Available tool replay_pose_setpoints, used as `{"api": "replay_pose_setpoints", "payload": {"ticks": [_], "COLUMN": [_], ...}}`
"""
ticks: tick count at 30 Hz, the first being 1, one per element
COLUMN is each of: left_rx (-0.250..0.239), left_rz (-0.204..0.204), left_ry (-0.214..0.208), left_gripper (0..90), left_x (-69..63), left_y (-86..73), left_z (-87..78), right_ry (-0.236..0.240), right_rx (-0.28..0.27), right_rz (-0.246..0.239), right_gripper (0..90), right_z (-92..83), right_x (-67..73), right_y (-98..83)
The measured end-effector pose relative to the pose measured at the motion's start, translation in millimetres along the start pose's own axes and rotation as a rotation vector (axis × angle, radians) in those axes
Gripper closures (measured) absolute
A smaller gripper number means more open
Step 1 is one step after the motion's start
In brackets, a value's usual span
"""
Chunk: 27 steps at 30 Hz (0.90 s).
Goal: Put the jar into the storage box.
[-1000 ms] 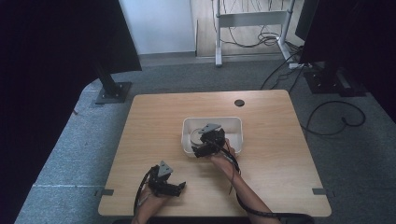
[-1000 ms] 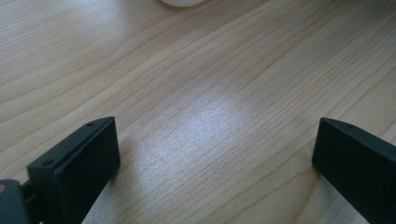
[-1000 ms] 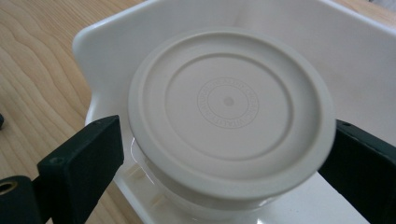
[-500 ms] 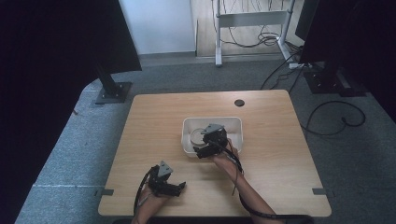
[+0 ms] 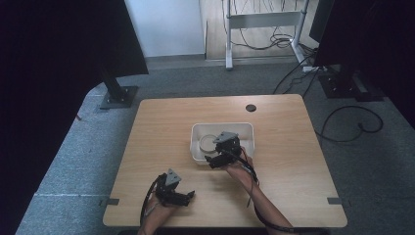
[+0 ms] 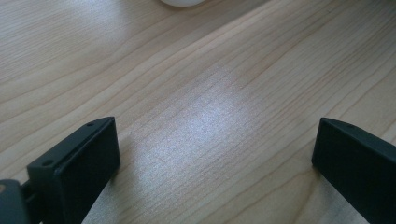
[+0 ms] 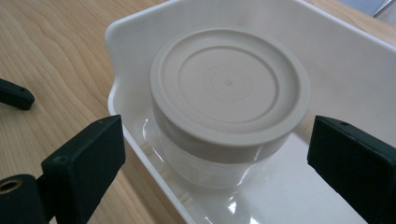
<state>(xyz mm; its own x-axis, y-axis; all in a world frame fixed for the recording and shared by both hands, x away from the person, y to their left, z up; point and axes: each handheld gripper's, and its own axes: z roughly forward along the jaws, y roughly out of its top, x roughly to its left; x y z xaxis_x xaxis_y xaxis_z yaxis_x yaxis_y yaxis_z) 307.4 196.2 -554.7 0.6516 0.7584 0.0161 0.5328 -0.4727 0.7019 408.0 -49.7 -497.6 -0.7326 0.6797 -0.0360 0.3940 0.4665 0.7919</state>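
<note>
Right tool (image 7: 215, 154) barely shifted | jar (image 7: 229, 100) between open jaws, untouched

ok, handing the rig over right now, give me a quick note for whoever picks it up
Right claw: open, at the near rim of the white tray, jaws on either side of the lidded jar, not touching it.
Left claw: open, holding nothing, low over bare table near the front edge.
The jar stands upright in the left part of the tray, beige lid on; the tray sits around the middle of the table.
Done: right claw lined up on the jar.
Left: probably close on the jar below the lid and lift it out; nothing is gripped yet.
</note>
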Motion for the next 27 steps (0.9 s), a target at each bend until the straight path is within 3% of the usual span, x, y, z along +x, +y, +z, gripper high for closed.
{"api": "replay_pose_setpoints", "payload": {"ticks": [27], "left_rx": [-0.003], "left_rz": [-0.002], "left_ry": [0.001], "left_gripper": [0.7], "left_x": [-0.2], "left_y": [0.0], "left_z": [0.1], "right_ry": [-0.015], "right_rx": [-0.009], "right_rz": [-0.012], "right_gripper": [4.0], "right_z": [-20.3], "right_x": [-5.3], "right_y": [-15.7]}}
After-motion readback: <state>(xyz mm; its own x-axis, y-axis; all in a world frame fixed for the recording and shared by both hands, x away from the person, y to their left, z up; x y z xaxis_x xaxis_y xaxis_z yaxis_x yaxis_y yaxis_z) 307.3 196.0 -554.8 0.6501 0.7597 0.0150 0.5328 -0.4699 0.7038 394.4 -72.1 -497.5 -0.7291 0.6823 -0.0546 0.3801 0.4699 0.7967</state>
